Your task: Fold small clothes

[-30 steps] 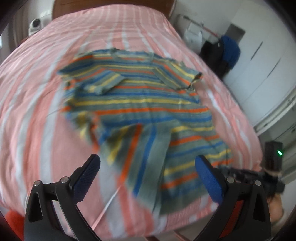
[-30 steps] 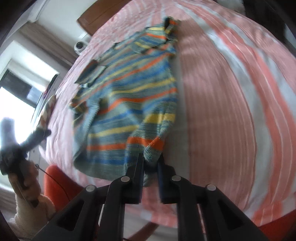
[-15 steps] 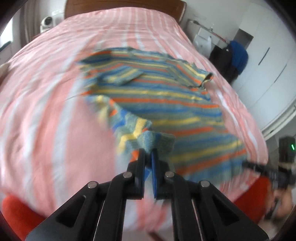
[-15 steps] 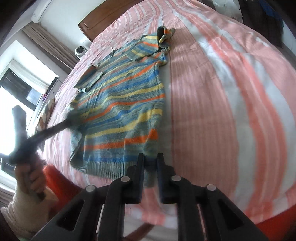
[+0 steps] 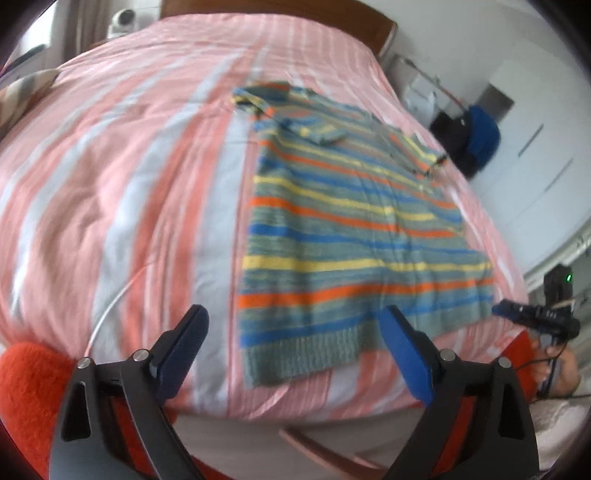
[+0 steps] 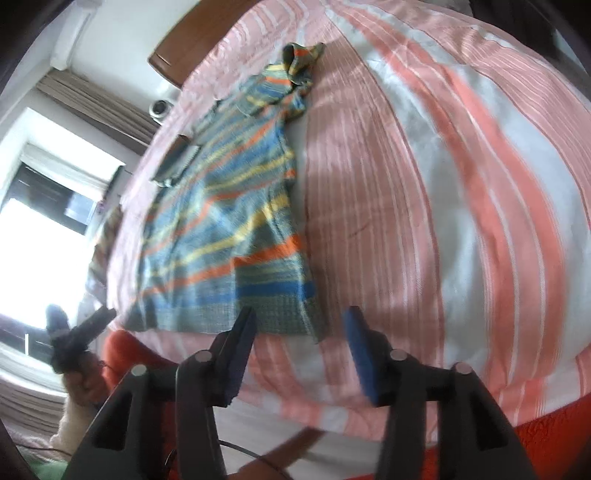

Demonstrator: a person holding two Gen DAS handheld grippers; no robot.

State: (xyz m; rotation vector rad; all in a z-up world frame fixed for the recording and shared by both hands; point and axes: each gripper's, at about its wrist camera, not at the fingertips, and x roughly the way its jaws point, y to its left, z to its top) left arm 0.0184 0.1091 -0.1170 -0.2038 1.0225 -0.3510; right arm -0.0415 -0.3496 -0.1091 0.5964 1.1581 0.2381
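Observation:
A small knit sweater [image 5: 354, 236] with blue, yellow and orange stripes lies spread flat on the pink-and-white striped bed [image 5: 122, 192], its grey hem toward the foot. My left gripper [image 5: 293, 332] hovers over the hem's left part, its jaws opening, with nothing pinched. In the right wrist view the sweater [image 6: 236, 229] stretches away to the left. My right gripper [image 6: 299, 332] sits just short of the hem's right corner, jaws opening and clear of the cloth. The right gripper [image 5: 532, 317] shows at the hem's far corner in the left wrist view.
A wooden headboard [image 5: 280, 14] closes the far end. Dark and blue clothes [image 5: 472, 136] hang by white cupboards on the right. Red-orange fabric [image 5: 33, 387] lies at the bed's foot. A thin white cable [image 5: 118, 295] curves over the cover. A bright window [image 6: 40, 236] is on the left.
The left gripper closed on the folded-over hem corner, drew it leftward until the sweater lay flat, then let go. The right gripper released the right hem corner it had pinched.

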